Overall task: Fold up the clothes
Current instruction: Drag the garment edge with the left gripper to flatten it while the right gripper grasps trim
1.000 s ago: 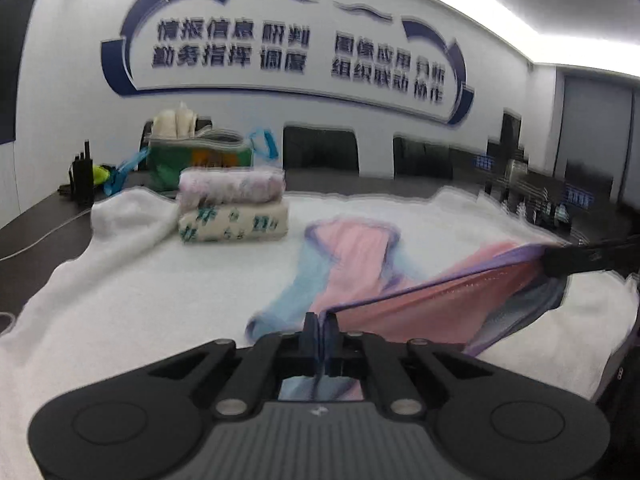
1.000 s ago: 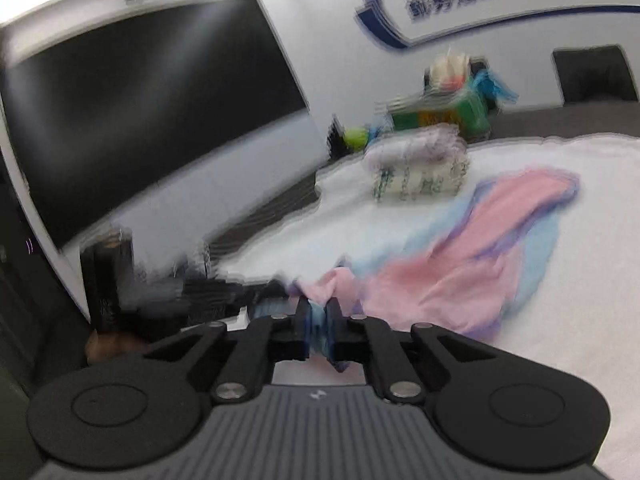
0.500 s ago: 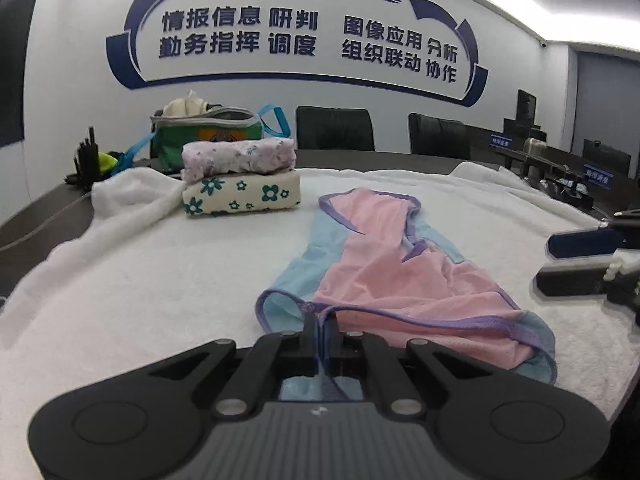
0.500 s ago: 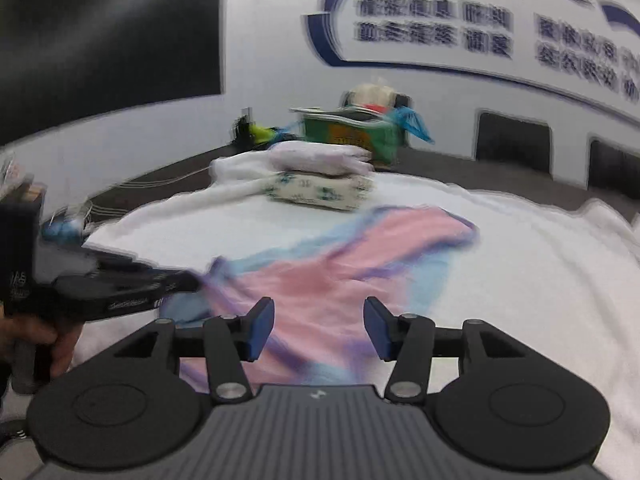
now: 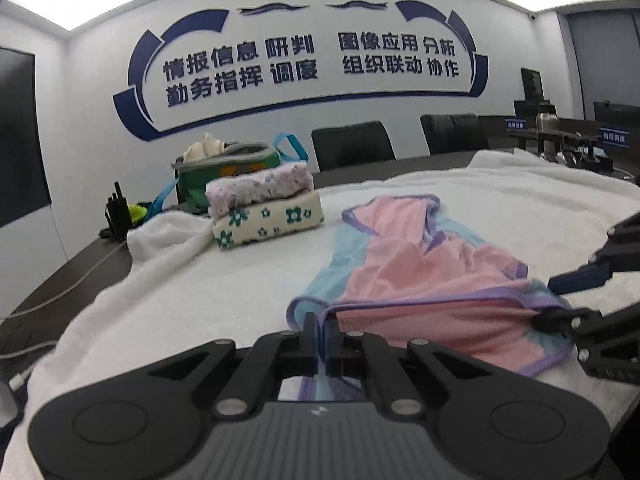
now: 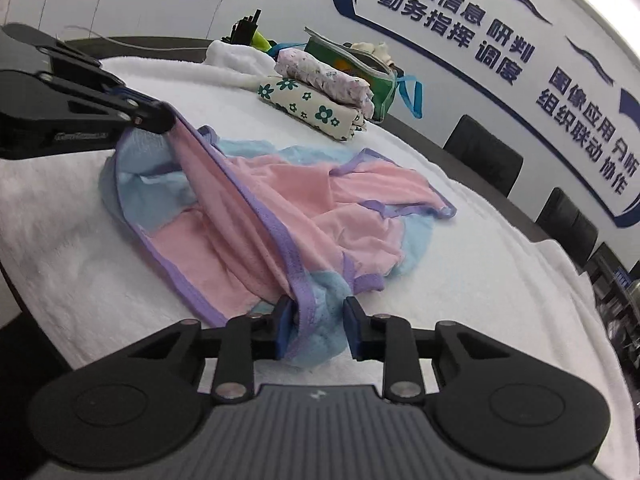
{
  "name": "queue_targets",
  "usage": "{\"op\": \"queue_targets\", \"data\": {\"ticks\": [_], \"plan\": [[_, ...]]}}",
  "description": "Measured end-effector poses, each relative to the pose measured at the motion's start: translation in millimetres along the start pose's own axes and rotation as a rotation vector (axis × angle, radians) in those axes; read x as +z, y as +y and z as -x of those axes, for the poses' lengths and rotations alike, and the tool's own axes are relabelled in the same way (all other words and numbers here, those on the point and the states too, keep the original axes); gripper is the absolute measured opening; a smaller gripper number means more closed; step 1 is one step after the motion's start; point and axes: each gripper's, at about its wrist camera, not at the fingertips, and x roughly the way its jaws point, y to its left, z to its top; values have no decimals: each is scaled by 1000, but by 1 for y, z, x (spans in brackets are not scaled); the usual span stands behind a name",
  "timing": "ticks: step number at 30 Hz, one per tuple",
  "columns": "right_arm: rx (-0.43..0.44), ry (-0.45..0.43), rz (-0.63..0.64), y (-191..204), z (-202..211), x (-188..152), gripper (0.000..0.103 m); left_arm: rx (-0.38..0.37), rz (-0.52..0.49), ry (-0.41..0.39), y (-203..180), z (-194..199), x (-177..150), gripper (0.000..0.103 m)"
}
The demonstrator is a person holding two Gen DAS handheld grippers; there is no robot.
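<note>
A pink and light-blue garment [image 5: 420, 280] with purple trim lies spread on the white towel [image 5: 200, 300]. My left gripper [image 5: 322, 332] is shut on its purple hem at the near left corner. From there the hem runs taut to my right gripper [image 5: 546, 302]. In the right wrist view the right gripper [image 6: 319, 330] stands open, its fingers either side of the bunched blue corner of the garment [image 6: 280, 200]. The left gripper [image 6: 166, 120] shows at upper left, pinching the lifted hem.
Two folded floral garments [image 5: 264, 208] are stacked at the back left, with a green bag [image 5: 224, 168] behind them. A black radio [image 5: 118, 216] stands at the far left on the dark table. Black chairs [image 5: 352, 144] line the far side. The towel [image 6: 480, 280] extends right.
The garment was stretched in the air, then laid on the towel as the right gripper opened. That gripper now sits around the garment's corner, its fingers closer together. The left stayed shut.
</note>
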Motion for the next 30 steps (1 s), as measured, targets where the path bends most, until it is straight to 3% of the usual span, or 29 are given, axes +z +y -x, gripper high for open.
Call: {"op": "queue_targets", "data": {"ticks": [4, 8, 13, 15, 16, 17, 18, 20, 21, 25, 27, 28, 30], "plan": [[12, -9, 25, 4, 7, 2, 29, -3, -12, -4, 1, 6, -6, 7], [61, -56, 14, 6, 18, 9, 33, -35, -21, -2, 3, 10, -9, 21], [28, -58, 72, 17, 14, 13, 32, -18, -18, 7, 5, 8, -7, 22], [6, -47, 98, 18, 10, 12, 32, -12, -16, 10, 6, 8, -6, 18], [-6, -36, 115, 19, 7, 10, 32, -9, -16, 12, 6, 7, -6, 4], [-21, -24, 137, 20, 5, 8, 32, -5, -15, 13, 7, 7, -6, 1], [-31, -10, 164, 22, 3, 4, 31, -2, -14, 15, 7, 7, -5, 1], [-26, 2, 181, 19, 3, 0, 17, 4, -13, 18, 8, 6, -4, 1], [-13, 6, 166, 16, 4, -1, 16, 10, -19, 10, 8, 8, -4, 1], [13, -32, 65, -10, 25, 5, 14, 46, -75, -129, 1, 38, 8, 1], [2, -65, -6, -27, 38, 7, 19, 39, -76, -160, -2, 47, 9, 1], [-10, -78, -28, -32, 41, 5, 27, 35, -73, -164, -3, 50, 8, 1], [-40, -64, -21, -31, 41, -2, 34, 26, -73, -150, -7, 50, 3, 1]]}}
